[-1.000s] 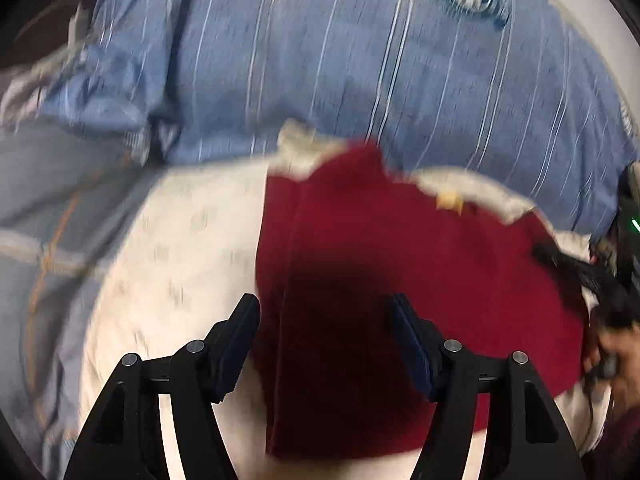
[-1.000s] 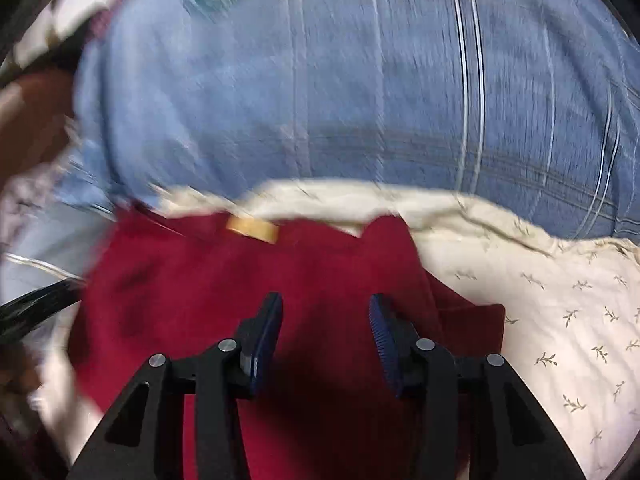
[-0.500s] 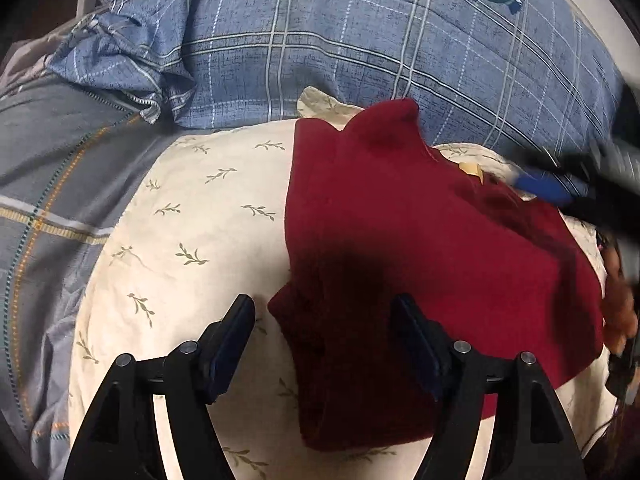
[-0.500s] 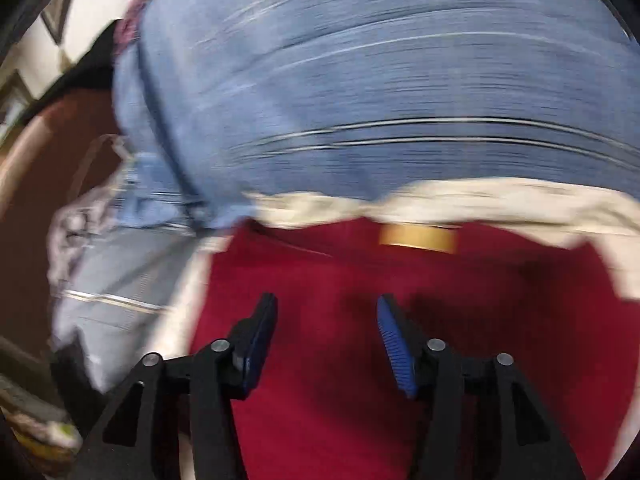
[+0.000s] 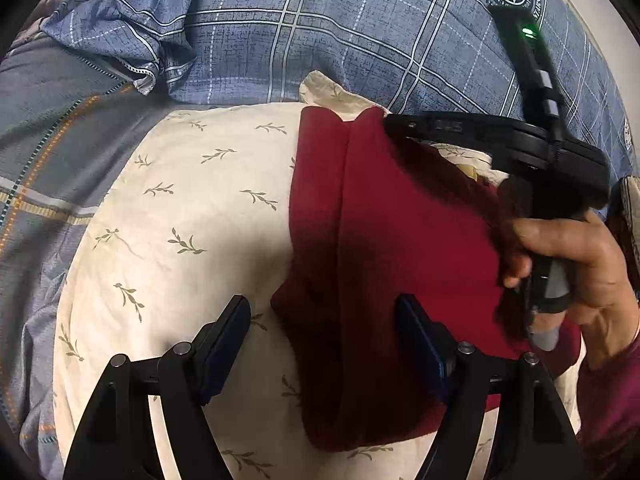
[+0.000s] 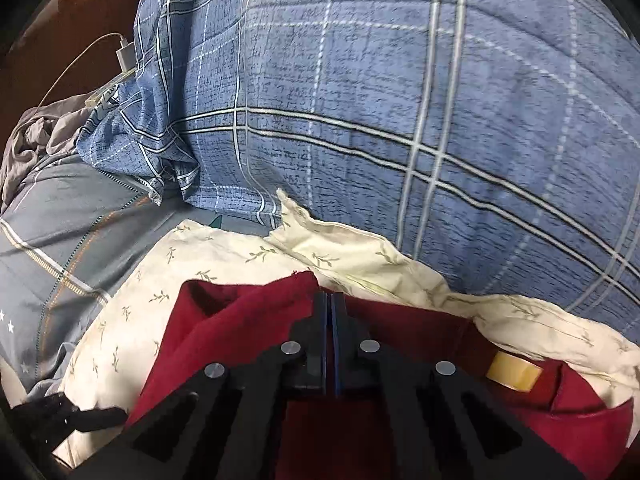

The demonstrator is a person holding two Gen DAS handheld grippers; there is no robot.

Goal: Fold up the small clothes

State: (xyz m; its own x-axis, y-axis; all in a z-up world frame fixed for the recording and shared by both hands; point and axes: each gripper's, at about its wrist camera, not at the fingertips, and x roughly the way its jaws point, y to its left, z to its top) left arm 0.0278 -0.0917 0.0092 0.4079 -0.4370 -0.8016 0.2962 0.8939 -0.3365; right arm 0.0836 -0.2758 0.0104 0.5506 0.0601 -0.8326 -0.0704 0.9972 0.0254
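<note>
A dark red garment [image 5: 384, 248] lies partly folded on a cream pillow [image 5: 192, 216] with a leaf print. My left gripper [image 5: 324, 344] is open, low over the garment's near left edge, one finger on each side of the fold. My right gripper [image 6: 329, 308] is shut on the garment's far top edge [image 6: 280, 292], near the collar with a yellow label [image 6: 514, 372]. In the left wrist view the right gripper [image 5: 392, 124] reaches in from the right, held by a hand [image 5: 572, 256].
A blue plaid pillow [image 6: 400, 100] rises behind the cream pillow. A grey striped bedsheet [image 5: 44, 152] lies to the left. A white charger and cable [image 6: 124, 56] rest at the far left by crumpled grey cloth [image 6: 44, 136].
My right gripper moved to the garment's far top edge and closed on it. The left gripper stayed open near the front left edge, and the view steadied.
</note>
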